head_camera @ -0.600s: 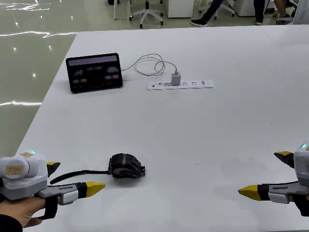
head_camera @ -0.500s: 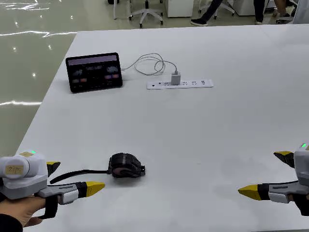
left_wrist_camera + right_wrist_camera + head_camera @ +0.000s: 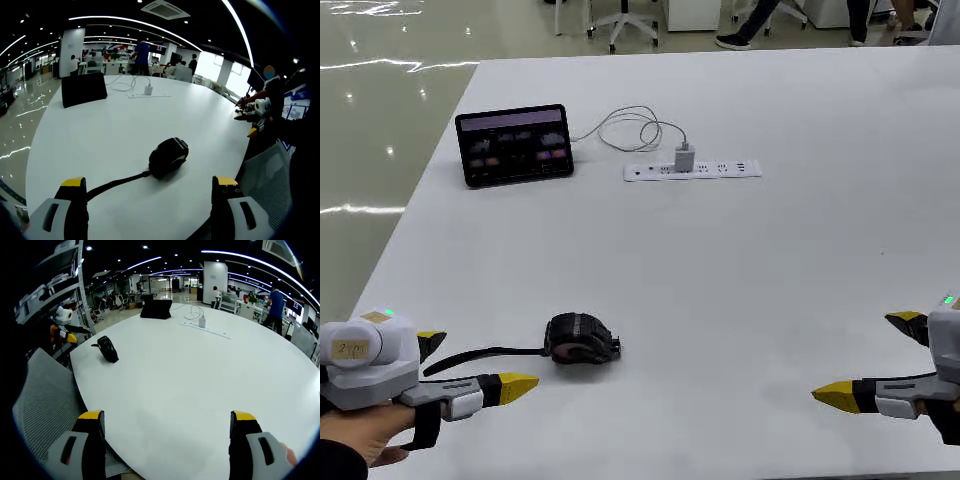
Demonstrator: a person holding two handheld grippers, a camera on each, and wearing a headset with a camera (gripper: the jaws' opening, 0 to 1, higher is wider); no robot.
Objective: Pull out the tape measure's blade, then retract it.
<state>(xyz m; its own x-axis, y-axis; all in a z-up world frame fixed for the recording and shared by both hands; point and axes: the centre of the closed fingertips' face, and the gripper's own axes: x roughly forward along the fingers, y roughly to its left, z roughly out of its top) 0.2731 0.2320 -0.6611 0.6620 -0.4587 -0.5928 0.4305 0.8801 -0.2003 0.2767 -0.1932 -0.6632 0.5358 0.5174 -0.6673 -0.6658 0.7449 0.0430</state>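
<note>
A black tape measure point(image 3: 582, 340) lies on the white table point(image 3: 740, 260), its black strap point(image 3: 480, 357) trailing left; the blade is fully in. My left gripper point(image 3: 475, 362) stands open at the table's front left, its jaws on either side of the strap's end, a short way from the case point(image 3: 169, 156). My right gripper point(image 3: 875, 360) stands open at the front right, far from the tape measure point(image 3: 107, 348), with nothing between its jaws. The left gripper point(image 3: 70, 332) shows small in the right gripper view, and the right gripper point(image 3: 252, 117) in the left gripper view.
A black tablet point(image 3: 513, 146) stands at the back left. A white power strip point(image 3: 692, 172) with a charger and coiled cable point(image 3: 630, 132) lies behind the middle. Office chairs point(image 3: 620, 20) and a person's legs are beyond the far edge.
The head view has tilted slightly. The grippers and the tape measure have not moved.
</note>
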